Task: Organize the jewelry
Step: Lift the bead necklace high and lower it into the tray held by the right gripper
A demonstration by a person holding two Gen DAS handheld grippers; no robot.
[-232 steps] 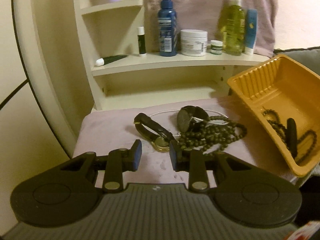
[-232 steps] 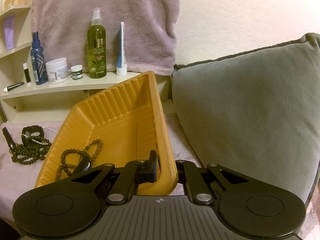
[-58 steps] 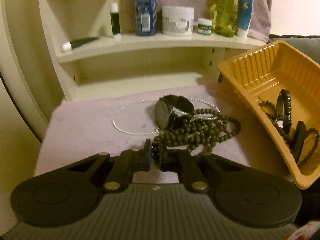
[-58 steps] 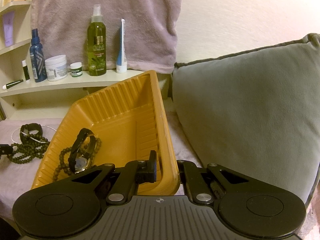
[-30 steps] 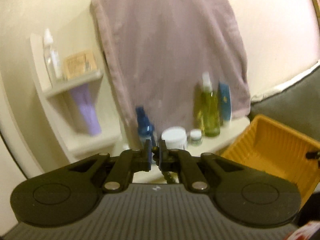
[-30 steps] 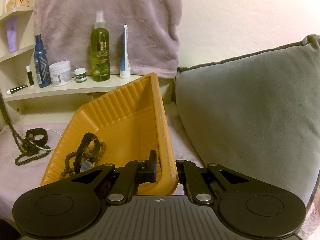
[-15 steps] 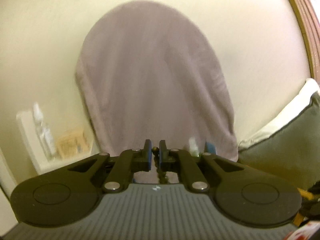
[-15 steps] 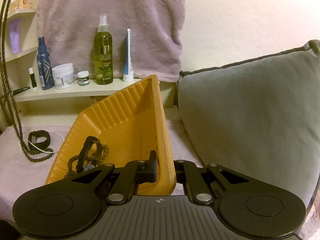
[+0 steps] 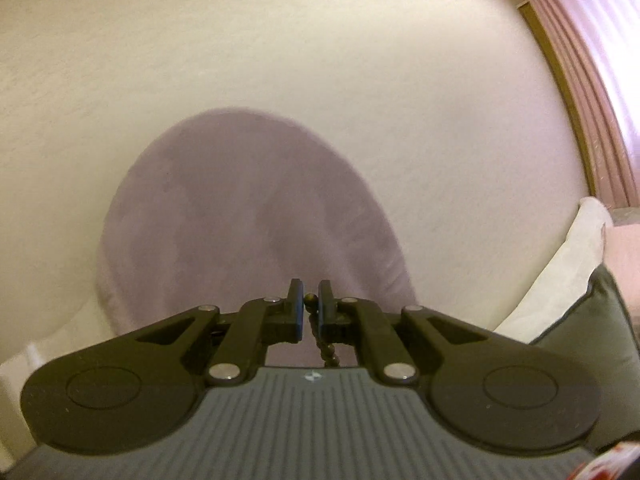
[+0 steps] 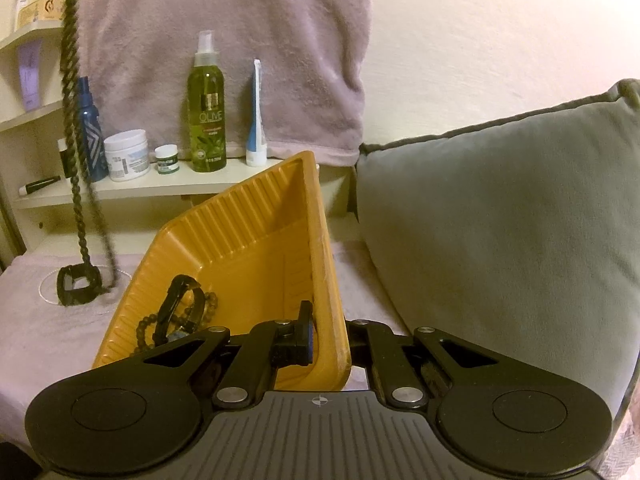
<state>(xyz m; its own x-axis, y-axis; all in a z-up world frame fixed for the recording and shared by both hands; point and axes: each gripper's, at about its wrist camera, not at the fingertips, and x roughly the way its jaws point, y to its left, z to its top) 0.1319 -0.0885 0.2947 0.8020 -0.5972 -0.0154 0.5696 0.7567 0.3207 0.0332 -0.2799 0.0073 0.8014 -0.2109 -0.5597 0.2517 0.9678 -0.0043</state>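
The work surface is a flat top covered by a pale lilac cloth point(image 10: 24, 320). On the cloth rest a black watch point(image 10: 76, 284), a thin white cord loop point(image 10: 46, 294) around it, and a tilted orange tray point(image 10: 248, 240). Behind, a cream shelf point(image 10: 132, 189) carries a blue bottle point(image 10: 90, 136), white jar point(image 10: 127, 155), small jar point(image 10: 166, 159), green spray bottle point(image 10: 207, 116), upright tube point(image 10: 256, 120) and a lying tube point(image 10: 38, 185).

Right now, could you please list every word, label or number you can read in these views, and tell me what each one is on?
"OLIVE": on the green spray bottle on the shelf.
Smaller print below it: too small to read.
White jar, small green-lidded jar, blue bottle, purple tube: labels unreadable.
Box on the top shelf: a round mark, unreadable.
Left wrist view: no text.
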